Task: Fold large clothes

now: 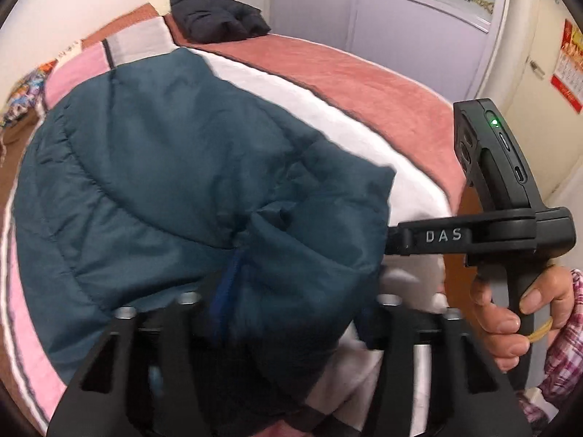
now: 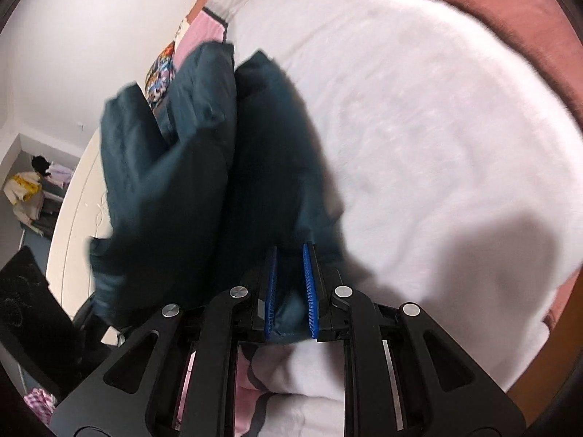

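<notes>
A teal padded jacket (image 1: 164,167) lies bunched on the white fleece blanket (image 2: 419,109) of a bed. In the left wrist view its near fold drapes over my left gripper (image 1: 291,287). The jaws stand wide apart, only a strip of one blue pad (image 1: 226,291) shows, and nothing is pinched. My right gripper (image 2: 290,258) is shut on an edge of the jacket (image 2: 255,167), with teal cloth squeezed between its blue pads (image 2: 309,284). From the left wrist view the right gripper (image 1: 391,240) reaches in from the right and its tips vanish under the jacket. A hand (image 1: 510,309) holds its handle.
A dark folded garment (image 1: 215,14) sits at the far end of the pink bedspread (image 1: 364,83). Lavender wardrobe doors (image 1: 382,29) stand beyond the bed. A white headboard (image 2: 73,200) curves along the left. A plaid sleeve (image 1: 568,327) is at the right edge.
</notes>
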`<state>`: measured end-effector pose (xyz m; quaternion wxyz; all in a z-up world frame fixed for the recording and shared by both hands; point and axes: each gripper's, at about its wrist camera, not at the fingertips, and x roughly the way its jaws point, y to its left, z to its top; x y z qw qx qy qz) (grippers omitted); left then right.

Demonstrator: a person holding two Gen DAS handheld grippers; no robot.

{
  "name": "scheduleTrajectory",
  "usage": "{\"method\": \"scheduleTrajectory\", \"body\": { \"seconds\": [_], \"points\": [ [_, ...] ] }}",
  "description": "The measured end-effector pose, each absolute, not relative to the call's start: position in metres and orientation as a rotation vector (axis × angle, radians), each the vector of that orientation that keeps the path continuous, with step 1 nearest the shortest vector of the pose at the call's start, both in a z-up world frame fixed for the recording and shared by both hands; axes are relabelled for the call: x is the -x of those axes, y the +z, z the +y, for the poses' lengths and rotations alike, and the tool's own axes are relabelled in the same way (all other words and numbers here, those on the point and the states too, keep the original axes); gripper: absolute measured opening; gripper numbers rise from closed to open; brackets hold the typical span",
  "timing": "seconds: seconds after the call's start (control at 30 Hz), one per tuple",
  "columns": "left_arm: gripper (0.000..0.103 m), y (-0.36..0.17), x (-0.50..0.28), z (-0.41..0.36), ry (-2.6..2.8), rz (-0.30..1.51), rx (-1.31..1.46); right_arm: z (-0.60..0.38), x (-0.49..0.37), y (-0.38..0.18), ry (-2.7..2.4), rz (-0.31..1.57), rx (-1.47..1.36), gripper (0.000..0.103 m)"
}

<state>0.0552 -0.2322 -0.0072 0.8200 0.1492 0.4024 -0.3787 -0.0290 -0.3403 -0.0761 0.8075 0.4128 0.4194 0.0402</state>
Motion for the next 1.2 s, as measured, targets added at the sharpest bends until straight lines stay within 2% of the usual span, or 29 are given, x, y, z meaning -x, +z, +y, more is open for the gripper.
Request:
{"method": "scheduleTrajectory", "body": {
  "seconds": [0.03,0.07,0.23,0.4,0.53,0.6,0.67,0.83,0.93,1.07,1.13,1.2],
  "points": [
    [0.072,-0.002,-0.054,-0.232,-0.830,0.867,-0.296,-0.348,0.038,-0.073,0.071,0.889,-0.873,0.016],
    [0.073,0.004,-0.052,-0.232,-0.853,0.874,-0.277,-0.350,0.044,-0.067,0.054,0.877,-0.861,0.016],
    [0.074,0.032,-0.033,-0.222,-0.992,0.886,-0.183,-0.359,0.064,-0.042,-0.009,0.817,-0.827,0.016],
    [0.074,0.080,-0.015,-0.190,-1.069,0.740,-0.126,-0.351,0.082,-0.005,-0.054,0.747,-0.770,0.016],
    [0.062,0.106,-0.048,-0.157,-0.910,0.627,-0.106,-0.314,0.073,0.038,0.047,0.683,-0.640,0.016],
    [0.056,0.107,-0.076,-0.147,-0.814,0.642,-0.089,-0.282,0.061,0.058,0.144,0.687,-0.552,0.016],
    [0.056,0.101,-0.107,-0.142,-0.735,0.686,-0.072,-0.253,0.045,0.062,0.223,0.723,-0.482,0.016],
    [0.055,0.076,-0.171,-0.168,-0.621,0.796,-0.112,-0.224,0.001,0.032,0.214,0.870,-0.418,0.016],
    [0.056,0.060,-0.192,-0.188,-0.617,0.878,-0.103,-0.234,-0.010,-0.005,0.130,0.968,-0.462,0.008],
    [0.058,0.025,-0.219,-0.215,-0.596,0.999,-0.177,-0.252,-0.013,-0.050,0.111,1.029,-0.583,0.005],
    [0.060,0.013,-0.219,-0.223,-0.574,1.004,-0.206,-0.260,-0.013,-0.061,0.103,1.037,-0.624,0.000],
    [0.061,0.005,-0.219,-0.230,-0.552,0.989,-0.245,-0.265,-0.015,-0.069,0.103,1.047,-0.647,0.000]
  ]
}}
